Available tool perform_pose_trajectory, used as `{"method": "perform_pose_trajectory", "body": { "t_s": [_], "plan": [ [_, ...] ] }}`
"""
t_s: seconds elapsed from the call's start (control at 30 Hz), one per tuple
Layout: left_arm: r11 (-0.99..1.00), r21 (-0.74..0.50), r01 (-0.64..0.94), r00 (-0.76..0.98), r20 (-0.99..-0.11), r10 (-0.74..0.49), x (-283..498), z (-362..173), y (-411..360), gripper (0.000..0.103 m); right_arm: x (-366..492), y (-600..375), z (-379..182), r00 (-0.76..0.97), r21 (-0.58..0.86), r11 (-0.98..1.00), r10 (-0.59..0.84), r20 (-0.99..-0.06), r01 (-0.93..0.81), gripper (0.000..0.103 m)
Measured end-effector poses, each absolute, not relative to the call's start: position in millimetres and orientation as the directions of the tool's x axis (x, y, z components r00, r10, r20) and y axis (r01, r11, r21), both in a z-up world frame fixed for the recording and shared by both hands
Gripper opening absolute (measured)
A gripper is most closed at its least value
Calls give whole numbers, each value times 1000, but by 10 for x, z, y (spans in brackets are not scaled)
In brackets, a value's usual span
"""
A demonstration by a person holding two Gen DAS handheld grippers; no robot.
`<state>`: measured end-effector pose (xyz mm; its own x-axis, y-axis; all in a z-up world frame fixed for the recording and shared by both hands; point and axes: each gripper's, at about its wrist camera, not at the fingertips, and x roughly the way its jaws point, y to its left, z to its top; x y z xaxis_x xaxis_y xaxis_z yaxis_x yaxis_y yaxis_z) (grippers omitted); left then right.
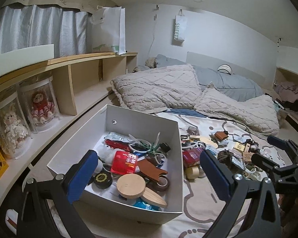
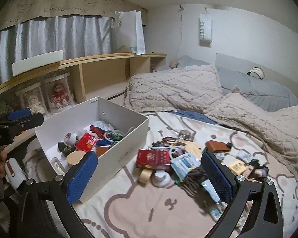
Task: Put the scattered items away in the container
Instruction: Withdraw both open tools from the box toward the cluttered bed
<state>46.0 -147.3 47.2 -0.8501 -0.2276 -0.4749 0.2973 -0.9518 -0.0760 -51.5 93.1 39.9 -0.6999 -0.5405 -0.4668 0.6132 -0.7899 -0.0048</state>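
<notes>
**Clerk:** Item one: the open white cardboard box [image 1: 168, 170], on the bed's cartoon-print sheet [image 2: 149, 208], left of the loose pile. Contents?

**Checker:** Partly filled. Logged inside: a red printed packet with white lettering [image 1: 124, 162], a round pale wooden lid [image 1: 131, 185], a flat brown leather piece [image 1: 152, 168], a brown tape roll [image 1: 162, 182], a black round tin with a gold crest [image 1: 103, 179], a white ring tangled with green cord [image 1: 140, 145]. More underneath, too jumbled to list.

**Clerk:** Item two: what remains outside?

**Checker:** A good deal, scattered on the sheet to the right of the box. A red rectangular carton with printed face [image 2: 153, 158], a beige tape roll [image 2: 145, 175], a white round knobbed cap [image 2: 161, 178], a pale blue plastic pouch [image 2: 183, 163], a tan leather wallet [image 2: 217, 145], a dark tangle of cords [image 2: 194, 175], small yellowish tags further right. Judged roughly half done, perhaps less.

**Clerk:** Item three: tools.

**Checker:** Left gripper [image 1: 149, 170] hangs above the box, jaws wide, nothing between them. Right gripper [image 2: 149, 168] points at the pile near the red carton, jaws also wide and empty.

**Clerk:** Next entry?

**Checker:** Likely the carton or beige roll, being nearest the box wall.
</notes>
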Motion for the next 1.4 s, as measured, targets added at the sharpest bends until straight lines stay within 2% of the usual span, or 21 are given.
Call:
{"method": "perform_pose_trajectory", "body": {
  "t_s": [0.67,1.4],
  "plan": [
    [-974,-76,213,-865,-479,-151,290,346,-866,103,-433,1619,361,-788,-65,-863,-424,-447,501,103],
    [-990,-96,105,-869,-493,-45,-22,107,-271,103,-512,2405,17,-827,-51,-938,-276,-490,344,103]
  ]
}}
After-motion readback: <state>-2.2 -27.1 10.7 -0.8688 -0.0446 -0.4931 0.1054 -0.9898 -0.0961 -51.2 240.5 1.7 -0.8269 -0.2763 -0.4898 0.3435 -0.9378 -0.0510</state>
